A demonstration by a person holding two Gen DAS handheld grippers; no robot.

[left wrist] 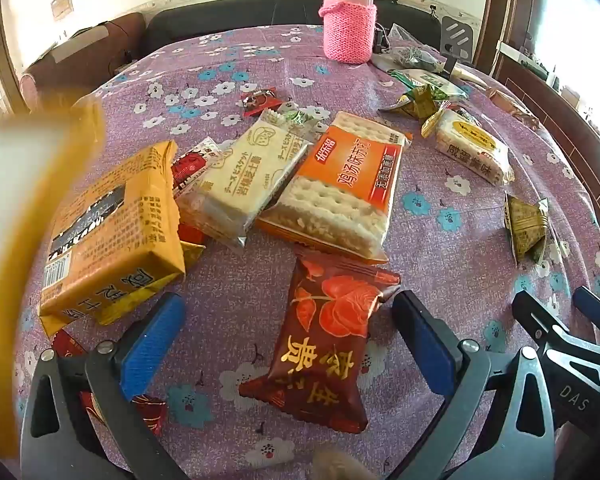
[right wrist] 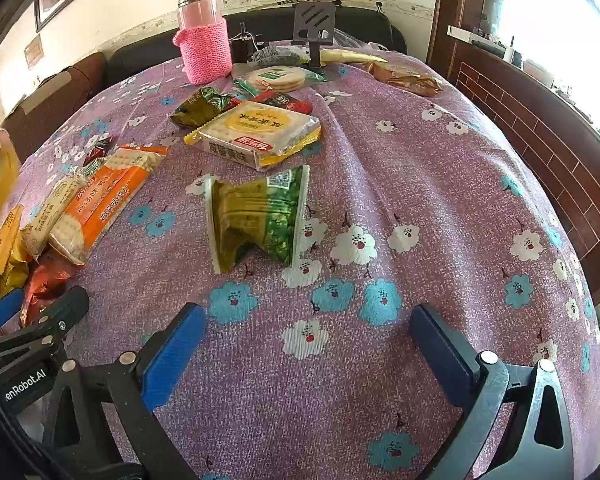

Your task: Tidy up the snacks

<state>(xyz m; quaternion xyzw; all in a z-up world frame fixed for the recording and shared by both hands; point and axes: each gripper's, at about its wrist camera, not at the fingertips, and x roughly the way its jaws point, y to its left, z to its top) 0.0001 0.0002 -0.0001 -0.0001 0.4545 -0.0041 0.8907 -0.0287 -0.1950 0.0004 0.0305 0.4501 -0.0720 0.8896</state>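
Note:
My left gripper (left wrist: 288, 340) is open, its blue pads on either side of a dark red snack packet (left wrist: 324, 344) lying flat on the cloth. Beyond it lie an orange cracker pack (left wrist: 340, 188), a cream biscuit pack (left wrist: 240, 176) and a yellow pack (left wrist: 108, 232). My right gripper (right wrist: 304, 344) is open and empty above bare cloth. A green-yellow triangular packet (right wrist: 256, 220) lies ahead of it, with a yellow cracker pack (right wrist: 260, 132) farther back. The right gripper also shows in the left wrist view (left wrist: 560, 320).
A pink flask in a knitted sleeve (right wrist: 204, 40) stands at the table's far side, by a black stand (right wrist: 314, 24) and more snack packets (right wrist: 276, 78). A blurred yellow container edge (left wrist: 28, 208) fills the left. The table (right wrist: 440, 200) has a purple flowered cloth.

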